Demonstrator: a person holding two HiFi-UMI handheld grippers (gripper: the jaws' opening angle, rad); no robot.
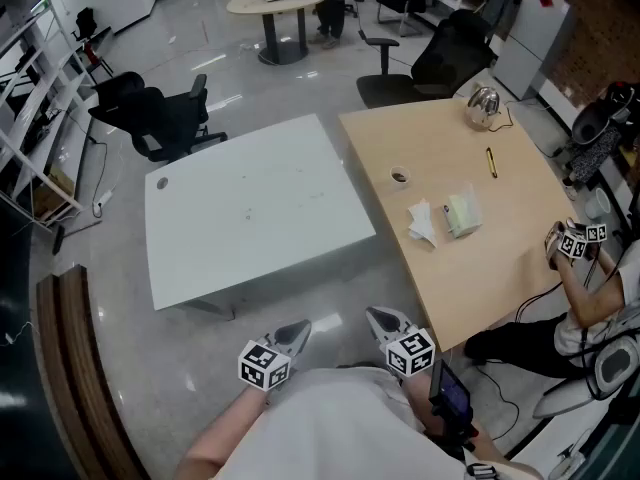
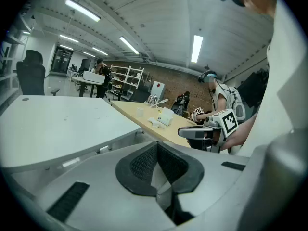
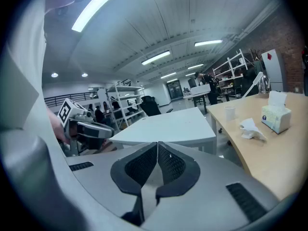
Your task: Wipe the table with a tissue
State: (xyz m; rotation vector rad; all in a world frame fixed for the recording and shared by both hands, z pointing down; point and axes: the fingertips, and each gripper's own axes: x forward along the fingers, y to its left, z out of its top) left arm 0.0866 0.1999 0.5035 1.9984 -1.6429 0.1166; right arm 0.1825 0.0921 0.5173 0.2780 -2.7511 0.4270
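The left gripper (image 1: 297,329) and the right gripper (image 1: 384,317) are both held low at the near edge of the scene, side by side, close to the person's body and above the floor, in front of the gap between the two tables. Each one has its jaws pressed together, the dark pads meeting at the tip, and nothing is between them. The crumpled white tissue (image 1: 423,224) lies on the wooden table (image 1: 500,278) at the right, well apart from both grippers. Just to the right of it stands a pale green tissue pack (image 1: 462,214). Farther on the same table are a small cup (image 1: 400,176) and a pen (image 1: 492,162). The white table (image 1: 250,208) is at the left.
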